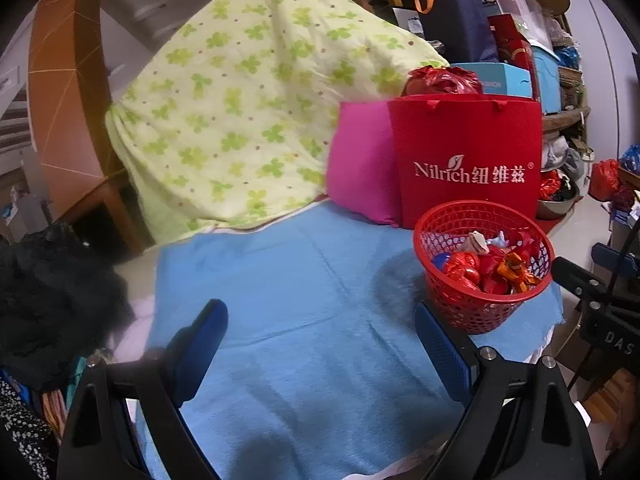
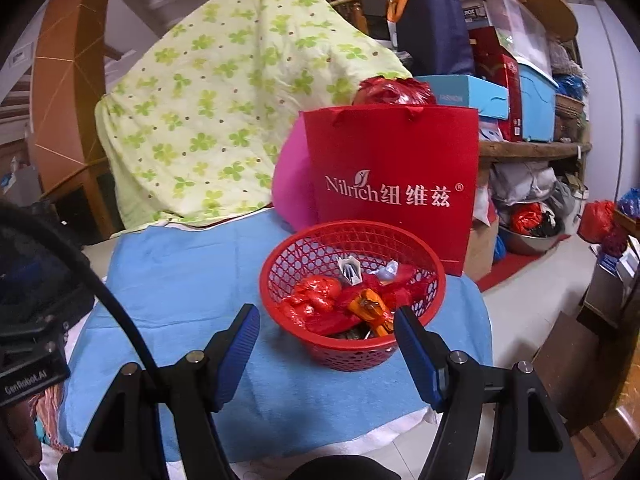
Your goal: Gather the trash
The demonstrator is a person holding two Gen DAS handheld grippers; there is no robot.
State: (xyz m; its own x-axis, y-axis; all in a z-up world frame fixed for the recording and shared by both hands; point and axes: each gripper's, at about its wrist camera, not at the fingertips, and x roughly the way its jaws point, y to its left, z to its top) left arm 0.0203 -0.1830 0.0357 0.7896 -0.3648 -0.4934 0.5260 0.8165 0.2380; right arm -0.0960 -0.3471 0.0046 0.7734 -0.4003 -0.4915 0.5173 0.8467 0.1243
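Note:
A red mesh basket (image 1: 476,312) (image 2: 304,252) stands on a blue cloth (image 1: 300,300) (image 2: 180,280) and holds several crumpled wrappers (image 1: 480,268) (image 2: 344,304), mostly red, one orange, one white. My left gripper (image 1: 320,320) hovers open over bare blue cloth, with the basket just beyond its right finger. In the right wrist view my right gripper (image 2: 326,320) is open right in front of the basket, nothing pressed between its blue pads; its right fingertip overlaps the basket's near rim.
A red paper bag (image 1: 468,152) (image 2: 392,168) stands directly behind the basket, a pink cushion (image 1: 360,164) to its left. A green-patterned quilt (image 1: 248,100) (image 2: 224,100) rises at the back. Cluttered shelves with boxes fill the right. Dark cloth (image 1: 48,300) lies at the left.

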